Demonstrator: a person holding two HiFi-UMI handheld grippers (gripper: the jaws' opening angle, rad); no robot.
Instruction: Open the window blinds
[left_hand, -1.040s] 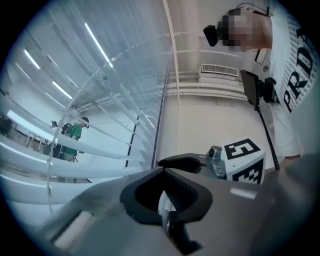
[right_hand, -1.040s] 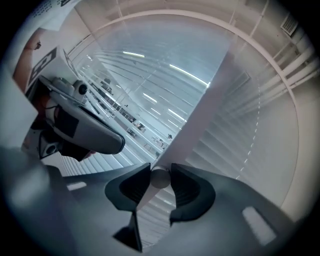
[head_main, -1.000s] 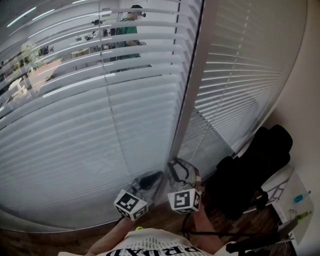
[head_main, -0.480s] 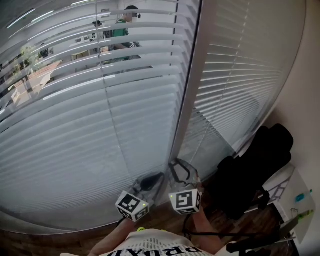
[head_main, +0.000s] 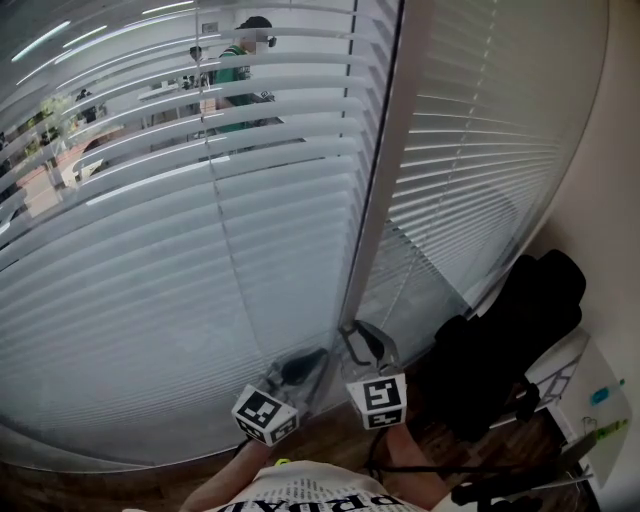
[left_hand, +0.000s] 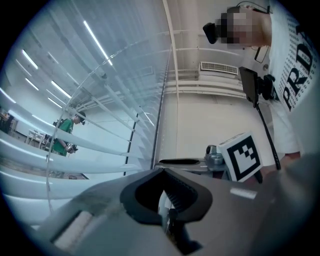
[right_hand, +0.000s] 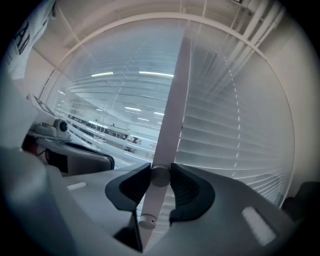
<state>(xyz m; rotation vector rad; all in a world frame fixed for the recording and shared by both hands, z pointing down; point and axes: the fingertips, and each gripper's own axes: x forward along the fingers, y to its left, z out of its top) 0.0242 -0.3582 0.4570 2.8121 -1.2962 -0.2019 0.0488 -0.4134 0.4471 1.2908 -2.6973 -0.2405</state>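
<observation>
Right gripper (right_hand: 160, 177) on wand (right_hand: 175, 100), shirt (left_hand: 295, 75) — "PR"

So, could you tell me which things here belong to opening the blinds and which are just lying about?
Job: window blinds, white tilt wand, right gripper shut on that wand.
Lying about: black bulky thing by the wall, white unit beside it, person in green beyond the glass.

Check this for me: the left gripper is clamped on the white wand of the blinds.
Wrong side. It is the right gripper that is clamped on the white wand of the blinds, as the right gripper view shows.
</observation>
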